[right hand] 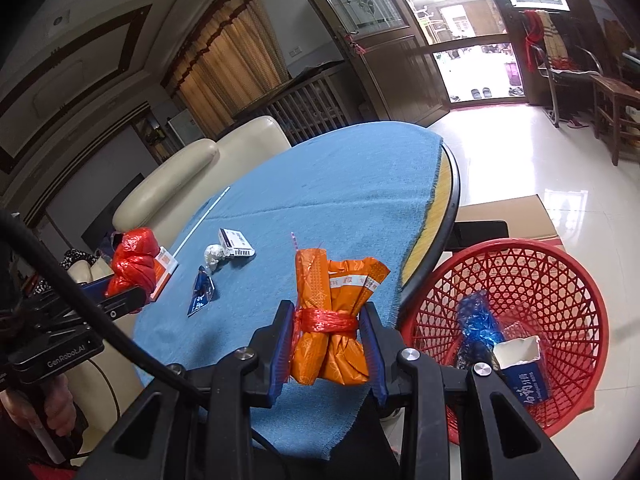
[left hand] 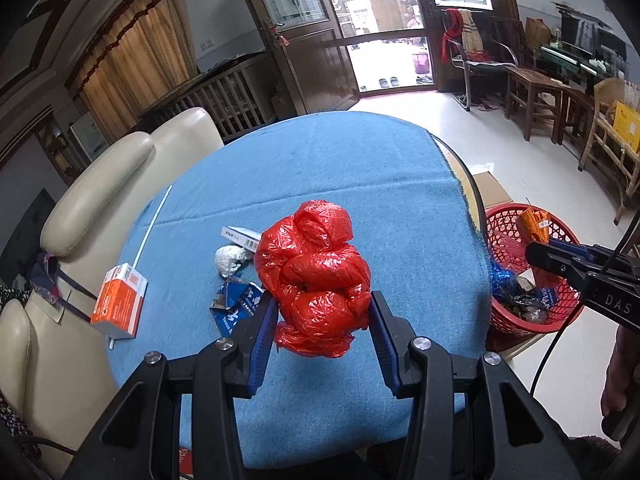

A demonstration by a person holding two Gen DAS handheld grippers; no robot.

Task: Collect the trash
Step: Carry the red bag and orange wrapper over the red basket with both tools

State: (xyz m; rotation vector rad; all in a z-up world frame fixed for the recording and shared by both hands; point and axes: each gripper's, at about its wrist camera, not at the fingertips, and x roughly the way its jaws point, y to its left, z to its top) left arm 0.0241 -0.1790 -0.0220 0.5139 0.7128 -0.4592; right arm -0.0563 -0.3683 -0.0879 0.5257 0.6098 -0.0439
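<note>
Your left tool (left hand: 324, 316) is clamped on the red bag (left hand: 316, 276), a knotted wad of thin plastic. It looks light, soft and slick, so it can squash and slide between the pads. You have it low on the wad, with most of the bulk standing beyond the tips; a hold nearer the middle knot would be surer. It hangs above the counter (left hand: 360, 168), well apart from the basket (left hand: 516, 280) off the counter's right edge.

Your right tool (right hand: 326, 340) is closed on the orange bundle (right hand: 334, 316), folded wrappers bound with a red tie (right hand: 326, 322). It too should be light, and stiffer than the bag because it is rolled and tied. The pads sit right at the tie, the firmest place to hold it. The bundle is above the near right part of the counter, close to the basket, which stands on the floor just beside the rim and already holds a blue wrapper and a carton.

Left on the cloth are an orange box (left hand: 120, 300), a foil ball (left hand: 230, 260), a small white box (left hand: 244, 238) and a blue packet (left hand: 236, 306), all flat or small, so take those by their edges.
</note>
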